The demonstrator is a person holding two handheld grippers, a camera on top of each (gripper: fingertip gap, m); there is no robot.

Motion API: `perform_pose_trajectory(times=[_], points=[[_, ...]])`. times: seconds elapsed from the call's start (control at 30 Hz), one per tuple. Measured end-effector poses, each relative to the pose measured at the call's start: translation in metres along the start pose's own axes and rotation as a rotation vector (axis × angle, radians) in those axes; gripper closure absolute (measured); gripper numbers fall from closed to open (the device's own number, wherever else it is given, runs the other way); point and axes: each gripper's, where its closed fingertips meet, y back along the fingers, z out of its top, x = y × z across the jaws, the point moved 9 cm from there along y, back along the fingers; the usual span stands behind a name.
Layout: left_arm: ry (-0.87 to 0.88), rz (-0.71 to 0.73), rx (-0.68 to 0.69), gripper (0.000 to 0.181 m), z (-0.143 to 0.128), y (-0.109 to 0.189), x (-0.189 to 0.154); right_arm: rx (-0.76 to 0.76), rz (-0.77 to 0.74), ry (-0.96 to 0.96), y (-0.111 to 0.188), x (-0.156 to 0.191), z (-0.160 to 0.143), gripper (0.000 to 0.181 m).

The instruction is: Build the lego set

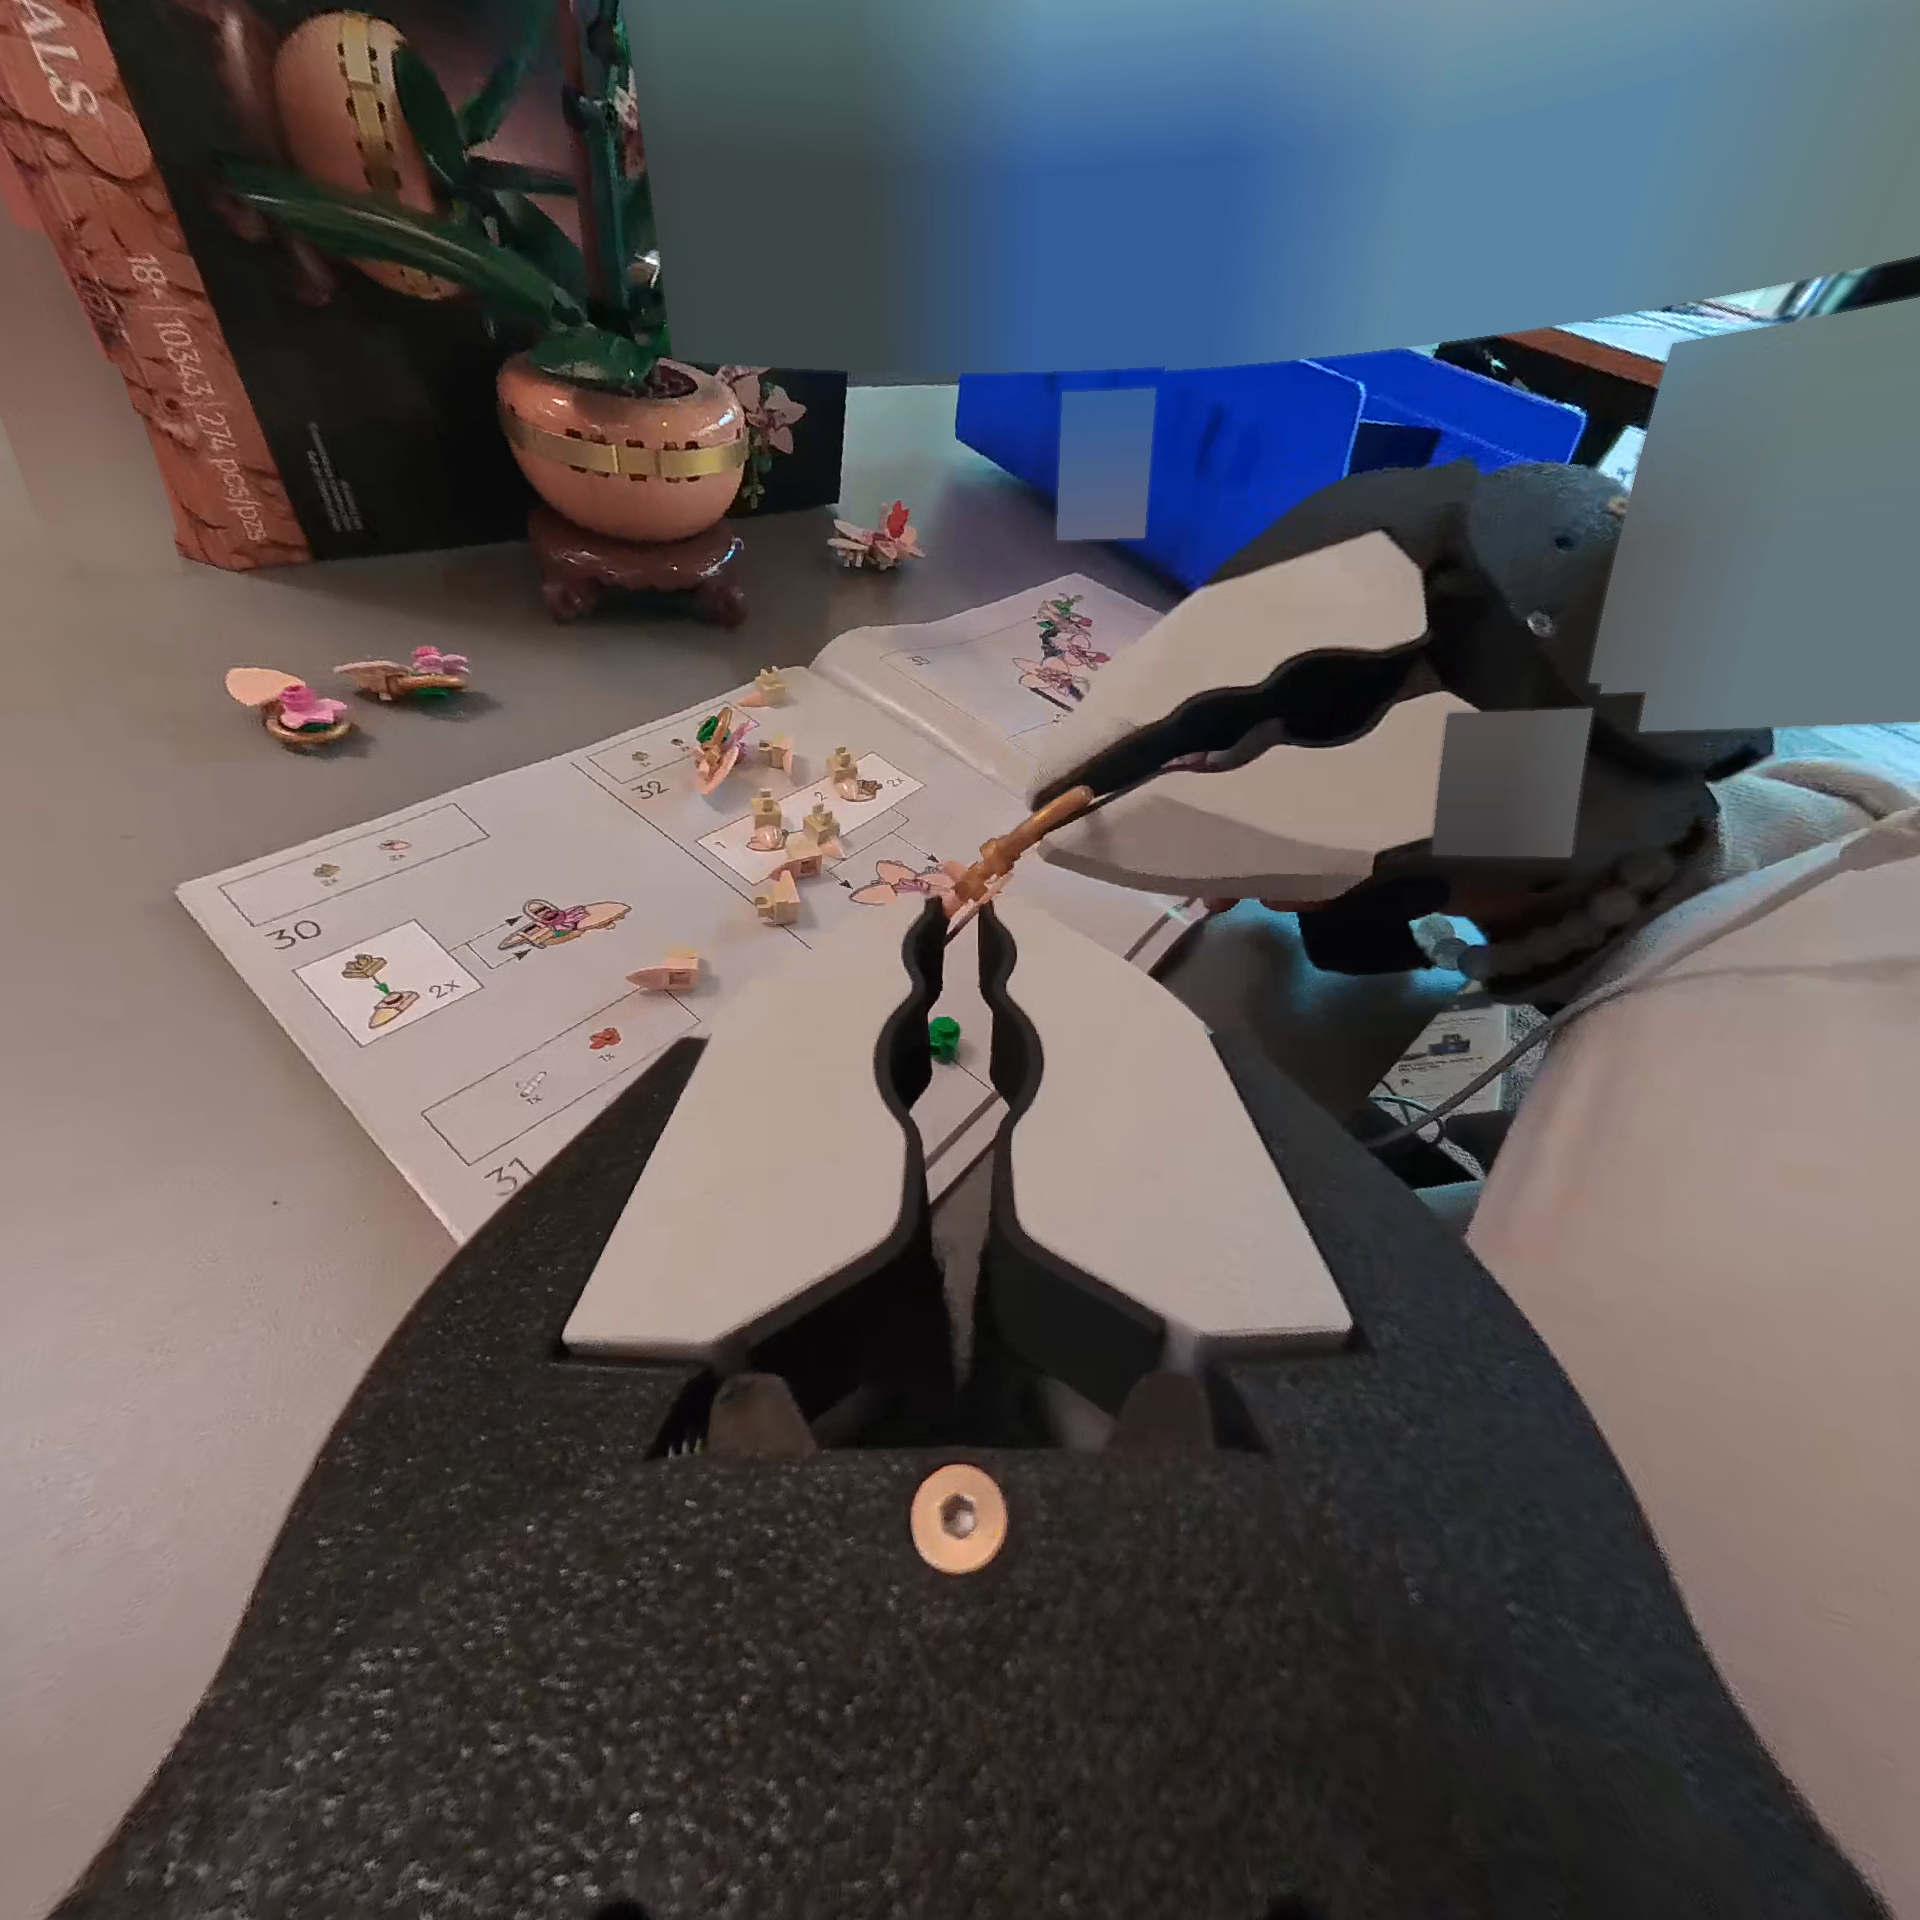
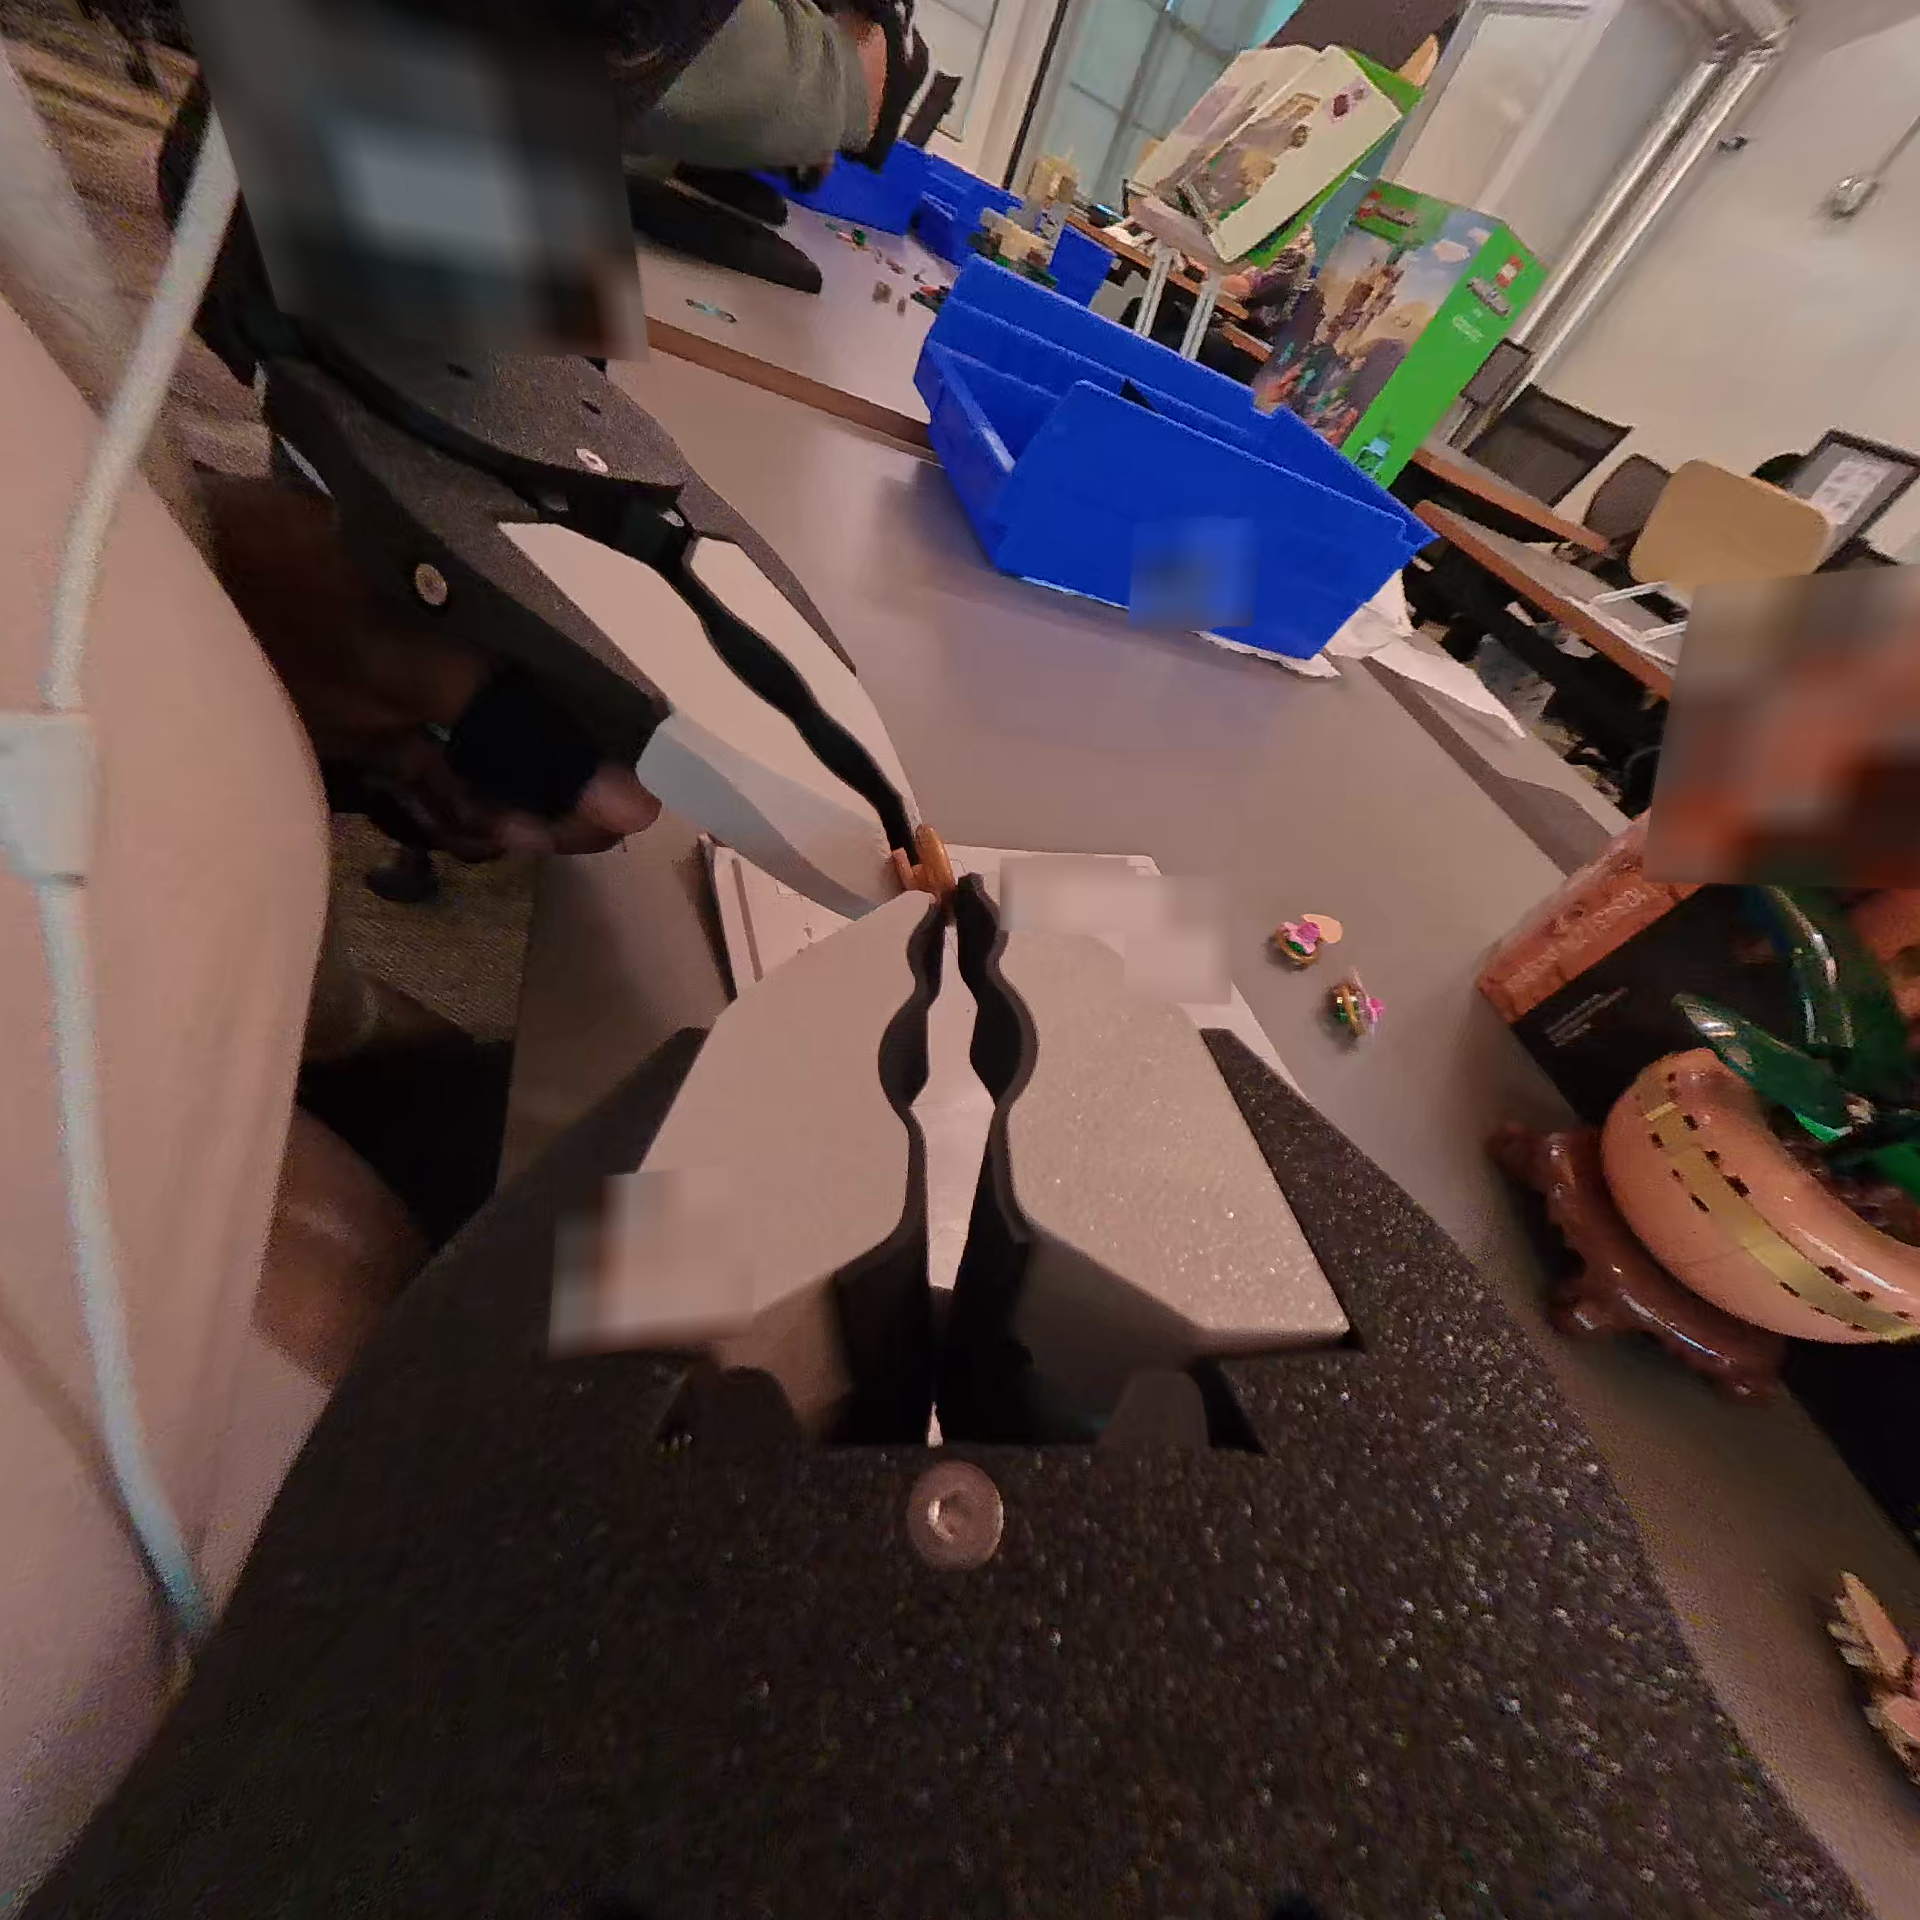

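Note:
My left gripper (image 1: 961,912) is shut on a thin pale pink petal piece (image 1: 951,883), held above the open instruction booklet (image 1: 468,935). My right gripper (image 1: 1055,808) comes in from the right, shut on a gold ring piece (image 1: 1023,831) whose other end meets the petal piece. In the right wrist view my right gripper (image 2: 951,902) grips the gold ring (image 2: 932,860) and the left gripper (image 2: 902,844) meets it from the upper left. Several loose tan and pink pieces (image 1: 800,831) and a small green piece (image 1: 943,1036) lie on the booklet.
A built pink pot with green leaves (image 1: 623,468) stands before the set's box (image 1: 260,312) at the far left. Small finished flowers (image 1: 301,707) (image 1: 405,675) (image 1: 878,535) lie on the grey table. A blue bin (image 2: 1143,488) stands behind. A person's arm is at the right.

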Motion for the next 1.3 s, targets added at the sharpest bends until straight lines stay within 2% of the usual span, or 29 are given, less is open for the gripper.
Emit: perform_pose_trajectory(times=[0.03, 0.13, 0.33, 0.43, 0.5, 0.53, 0.6, 0.63, 0.73, 0.83, 0.9, 1.07, 1.17, 1.3], points=[[0.01, 0.003, 0.006, 0.176, -0.001, -0.001, 0.0, 0.007, -0.016, 0.019, 0.0, 0.002, 0.0, 0.179], [0.057, 0.008, 0.023, 0.176, -0.004, -0.003, 0.0, 0.037, -0.07, 0.127, -0.001, 0.009, -0.001, 0.178], [0.133, 0.007, 0.037, 0.176, -0.009, -0.005, 0.002, 0.08, -0.122, 0.221, -0.003, 0.016, -0.004, 0.178], [0.188, 0.004, 0.04, 0.176, -0.012, -0.007, 0.004, 0.091, -0.12, 0.23, -0.005, 0.017, -0.006, 0.178], [0.245, -0.007, 0.003, 0.177, -0.008, -0.007, 0.005, 0.12, -0.067, 0.223, -0.01, 0.024, -0.01, 0.178], [0.222, -0.017, -0.013, 0.177, -0.005, -0.006, 0.005, 0.141, -0.056, 0.246, -0.011, 0.024, -0.012, 0.178], [0.068, 0.051, 0.012, 0.176, 0.001, -0.004, 0.006, 0.124, -0.138, 0.279, -0.006, 0.01, -0.008, 0.178], [0.043, 0.067, 0.015, 0.177, 0.002, -0.002, 0.009, 0.109, -0.121, 0.22, -0.004, 0.002, -0.005, 0.178], [0.095, 0.037, 0.047, 0.177, -0.001, -0.002, 0.017, 0.111, -0.017, 0.105, -0.003, -0.007, -0.011, 0.179], [0.07, 0.015, 0.048, 0.177, -0.001, -0.003, 0.015, 0.082, 0.083, 0.154, -0.004, -0.007, -0.011, 0.179], [0.019, -0.025, 0.06, 0.177, -0.002, -0.003, 0.01, 0.035, 0.197, 0.214, -0.002, -0.007, -0.006, 0.178], [-0.191, -0.193, 0.11, 0.177, -0.008, 0.002, -0.005, -0.053, 0.489, 0.125, 0.015, -0.018, 0.0, 0.179], [-0.298, -0.257, 0.147, 0.177, -0.011, 0.004, -0.01, 0.017, 0.631, 0.162, 0.016, -0.015, 0.001, 0.179], [-0.305, -0.32, 0.165, 0.177, -0.013, 0.005, -0.012, 0.049, 0.747, 0.191, 0.011, -0.007, -0.001, 0.179]])
